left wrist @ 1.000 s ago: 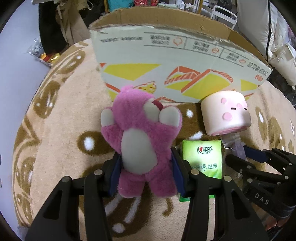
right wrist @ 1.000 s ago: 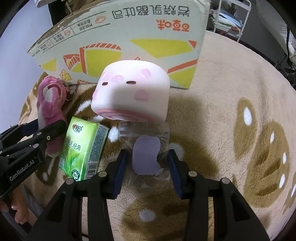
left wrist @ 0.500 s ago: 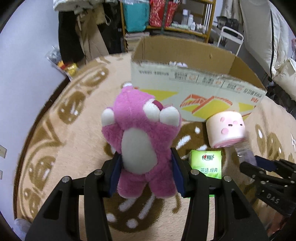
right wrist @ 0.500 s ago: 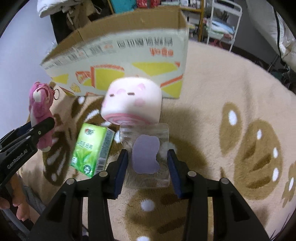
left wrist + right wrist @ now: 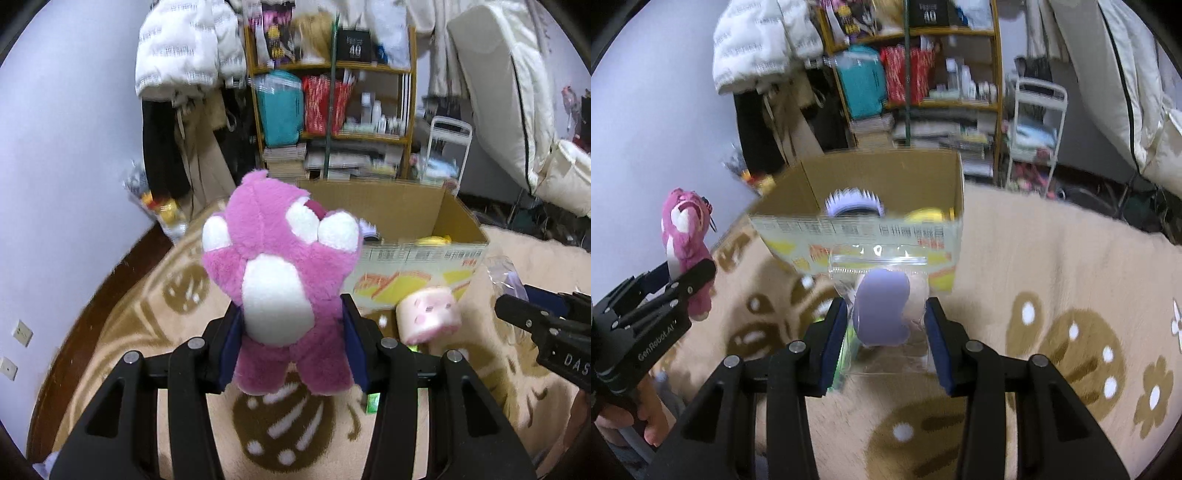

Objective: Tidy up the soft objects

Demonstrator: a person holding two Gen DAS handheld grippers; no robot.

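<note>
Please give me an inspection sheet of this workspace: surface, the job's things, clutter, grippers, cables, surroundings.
Surface: beige rug with brown patterns.
Job's things: pink plush bear and clear bag holding a purple piece, both lifted; pink-faced cushion on the rug by the open cardboard box, which already holds some items.
Clutter: green packet, mostly hidden.
Grippers: left gripper shut on the bear; right gripper shut on the bag.
Cables: nothing seen.
Surroundings: full shelf, hanging coats, white cart.
</note>
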